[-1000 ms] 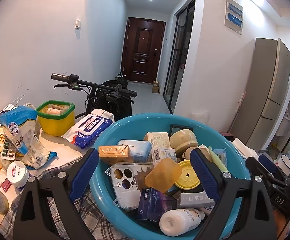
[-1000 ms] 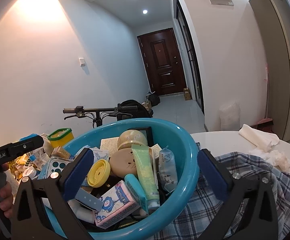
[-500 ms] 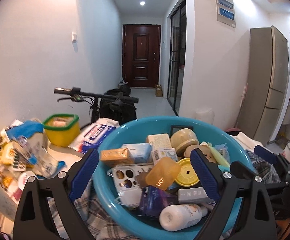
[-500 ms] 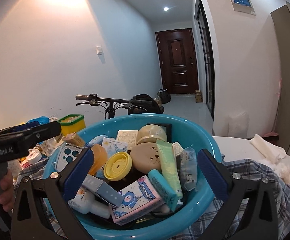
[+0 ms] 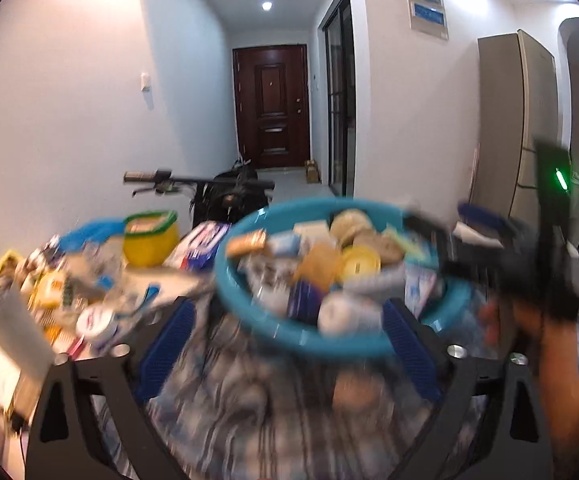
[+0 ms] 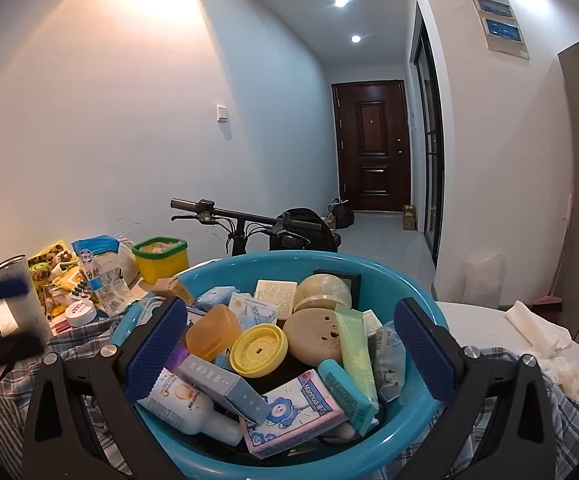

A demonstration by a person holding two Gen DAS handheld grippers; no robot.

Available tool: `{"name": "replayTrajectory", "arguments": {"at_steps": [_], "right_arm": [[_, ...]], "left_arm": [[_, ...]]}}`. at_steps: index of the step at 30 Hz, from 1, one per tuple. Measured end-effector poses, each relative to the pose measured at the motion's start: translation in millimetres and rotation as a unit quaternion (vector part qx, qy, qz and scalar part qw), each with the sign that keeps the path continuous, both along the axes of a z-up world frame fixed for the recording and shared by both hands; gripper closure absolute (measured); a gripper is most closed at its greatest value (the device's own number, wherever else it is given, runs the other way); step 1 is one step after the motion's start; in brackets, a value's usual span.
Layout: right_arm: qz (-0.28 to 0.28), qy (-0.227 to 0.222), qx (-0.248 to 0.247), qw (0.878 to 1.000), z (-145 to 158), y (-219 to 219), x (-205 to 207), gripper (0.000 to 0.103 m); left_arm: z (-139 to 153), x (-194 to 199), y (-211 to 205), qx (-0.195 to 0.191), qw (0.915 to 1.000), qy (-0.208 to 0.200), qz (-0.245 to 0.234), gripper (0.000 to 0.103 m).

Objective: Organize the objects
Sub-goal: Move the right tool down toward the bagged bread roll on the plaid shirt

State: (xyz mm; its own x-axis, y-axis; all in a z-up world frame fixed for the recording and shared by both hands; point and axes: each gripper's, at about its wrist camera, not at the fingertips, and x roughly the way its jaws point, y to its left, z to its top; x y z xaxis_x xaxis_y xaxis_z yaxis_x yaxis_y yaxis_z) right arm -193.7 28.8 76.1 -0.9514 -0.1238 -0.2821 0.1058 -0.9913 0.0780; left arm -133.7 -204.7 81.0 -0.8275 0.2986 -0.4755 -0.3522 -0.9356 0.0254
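Observation:
A teal plastic basin (image 6: 417, 288) full of toiletries sits on a plaid cloth. It holds a yellow round lid (image 6: 258, 348), an orange soap case (image 6: 212, 332), a white bottle (image 6: 185, 404), a tissue pack (image 6: 293, 412), a green tube (image 6: 355, 352) and tan round cases (image 6: 313, 334). My right gripper (image 6: 289, 356) is open and empty over the basin's near side. My left gripper (image 5: 289, 348) is open and empty, back from the basin (image 5: 273, 328); that view is blurred. The right gripper (image 5: 465, 240) shows there over the basin's right rim.
Left of the basin lie a yellow tub with a green rim (image 6: 161, 258), snack bags (image 6: 101, 276), a white jar (image 6: 81, 314) and a metal cup (image 6: 21, 300). White tissues (image 6: 537, 328) lie on the table at right. A bicycle (image 6: 245, 224) stands behind.
My left gripper has pulled back and to the left of the basin, fast enough to blur its view. My right gripper has shifted left over the basin. Both stay open.

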Motion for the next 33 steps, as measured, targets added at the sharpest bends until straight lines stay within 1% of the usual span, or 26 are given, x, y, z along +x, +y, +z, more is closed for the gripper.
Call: {"name": "replayTrajectory", "arguments": {"at_steps": [4, 5, 7, 8, 9, 10, 11, 13, 16, 22, 26, 29, 33], "right_arm": [[0.002, 0.003, -0.008, 1.000, 1, -2, 3, 0.000], [0.001, 0.004, -0.005, 1.000, 0, -3, 4, 0.000], [-0.001, 0.004, 0.003, 1.000, 0, -4, 4, 0.000], [-0.001, 0.003, 0.005, 1.000, -1, -5, 4, 0.000], [-0.001, 0.001, 0.005, 1.000, -2, -4, 4, 0.000], [-0.001, -0.001, 0.001, 1.000, -2, -4, 4, 0.000], [0.000, -0.003, -0.004, 1.000, -3, -2, 3, 0.000], [0.003, -0.007, -0.014, 1.000, -4, 0, 1, 0.000], [-0.003, -0.009, -0.012, 1.000, -4, 1, 0, 0.000], [-0.007, -0.006, -0.012, 1.000, -4, 3, 2, 0.000], [-0.010, 0.002, -0.013, 1.000, -3, 4, 6, 0.000], [-0.013, 0.018, -0.024, 0.999, 1, 8, 10, 0.000], [-0.010, 0.027, -0.040, 0.999, 3, 12, 13, 0.000]], "left_arm": [[-30, 13, -21, 0.003, 0.9996, -0.026, 0.007, 0.000], [-37, 14, -25, 0.010, 0.9994, -0.030, 0.011, 0.000], [-57, 20, -32, 0.039, 0.9987, -0.034, 0.003, 0.000], [-65, 22, -32, 0.042, 0.9984, -0.037, 0.001, 0.000], [-72, 20, -30, 0.033, 0.9983, -0.048, 0.007, 0.000], [-73, 19, -26, 0.015, 0.9984, -0.052, 0.014, 0.000], [-72, 21, -22, 0.006, 0.9989, -0.044, 0.012, 0.000], [-71, 28, -15, -0.007, 0.9995, -0.031, -0.004, 0.000], [-70, 32, -8, -0.024, 0.9994, -0.021, -0.011, 0.000], [-72, 29, -12, -0.017, 0.9993, -0.030, -0.012, 0.000], [-71, 28, -14, -0.012, 0.9995, -0.029, -0.009, 0.000], [-71, 29, -16, -0.009, 0.9995, -0.029, -0.005, 0.000], [-69, 28, -21, 0.002, 0.9995, -0.031, 0.000, 0.000]]}}
